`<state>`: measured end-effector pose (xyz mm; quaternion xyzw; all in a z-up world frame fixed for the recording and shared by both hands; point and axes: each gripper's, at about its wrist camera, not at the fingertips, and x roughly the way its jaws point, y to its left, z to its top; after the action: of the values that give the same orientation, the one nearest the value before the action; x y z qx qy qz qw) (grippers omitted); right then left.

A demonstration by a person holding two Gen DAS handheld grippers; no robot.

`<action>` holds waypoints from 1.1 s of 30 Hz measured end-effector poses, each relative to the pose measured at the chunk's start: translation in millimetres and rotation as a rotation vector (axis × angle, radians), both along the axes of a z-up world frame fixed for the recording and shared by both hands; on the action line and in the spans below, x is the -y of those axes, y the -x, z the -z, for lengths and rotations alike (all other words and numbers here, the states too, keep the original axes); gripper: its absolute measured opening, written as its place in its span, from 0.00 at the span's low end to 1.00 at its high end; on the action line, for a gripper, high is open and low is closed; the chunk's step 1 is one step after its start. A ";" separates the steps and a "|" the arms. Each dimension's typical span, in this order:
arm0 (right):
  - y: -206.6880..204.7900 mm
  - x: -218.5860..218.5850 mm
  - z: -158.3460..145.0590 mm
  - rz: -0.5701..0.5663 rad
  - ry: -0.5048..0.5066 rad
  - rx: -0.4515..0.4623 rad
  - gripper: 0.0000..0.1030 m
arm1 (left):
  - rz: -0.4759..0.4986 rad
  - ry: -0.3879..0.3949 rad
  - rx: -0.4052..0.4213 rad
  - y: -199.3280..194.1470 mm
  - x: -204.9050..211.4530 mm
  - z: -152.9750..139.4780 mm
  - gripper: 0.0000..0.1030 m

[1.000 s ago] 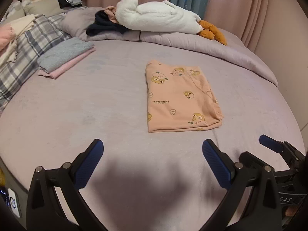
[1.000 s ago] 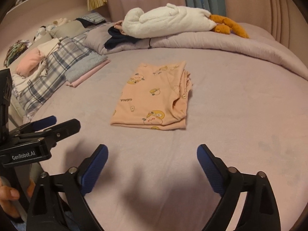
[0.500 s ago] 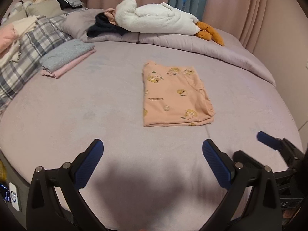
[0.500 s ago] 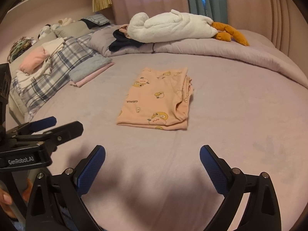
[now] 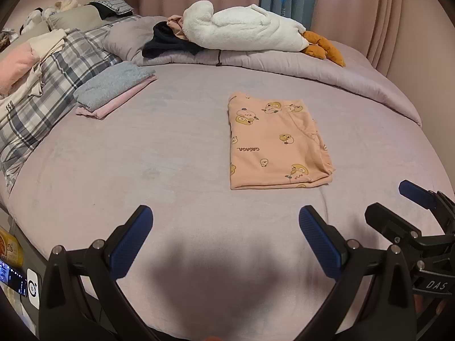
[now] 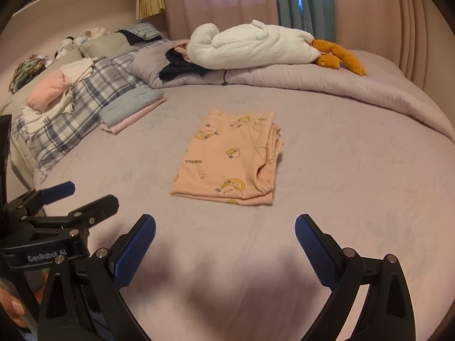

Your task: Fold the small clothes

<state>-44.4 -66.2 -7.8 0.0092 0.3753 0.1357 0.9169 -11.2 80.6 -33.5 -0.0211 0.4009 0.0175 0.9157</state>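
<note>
**Folded top lies flat, both tongs held back**

A peach top printed with little cartoon ducks lies folded into a neat rectangle on the mauve bed, roughly at the middle of the open sheet. It sits ahead of both tongs and well apart from them, touching neither. From the left tongs it lies forward and a little to the right; from the right tongs it lies forward, nearly centred between the blue pads.

Its long axis runs away from the tongs, toward the rolled duvet at the far side. The near short edge is a clean fold line; the right long edge shows stacked, slightly uneven layers, while the left edge is straight.

Both tongs stand spread wide with nothing between their fingers, hovering over bare sheet near the bed's near edge, side by side.

A grey-and-pink folded stack rests far left, beside a plaid pillow.
</note>
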 end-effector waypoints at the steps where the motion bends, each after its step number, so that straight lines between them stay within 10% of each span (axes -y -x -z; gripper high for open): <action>1: -0.7 -0.5 -0.2 0.000 0.001 -0.001 0.95 | -0.001 0.003 -0.003 -0.3 -0.4 0.0 1.00; 33: -16.1 -10.0 1.1 -0.014 0.009 -0.030 0.95 | -0.043 -0.034 -0.040 -14.1 -8.1 7.7 1.00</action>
<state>-28.3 -56.3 -9.0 0.0047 0.3898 0.1403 0.9101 2.8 88.7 -41.1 -0.0136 0.4183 0.0444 0.9071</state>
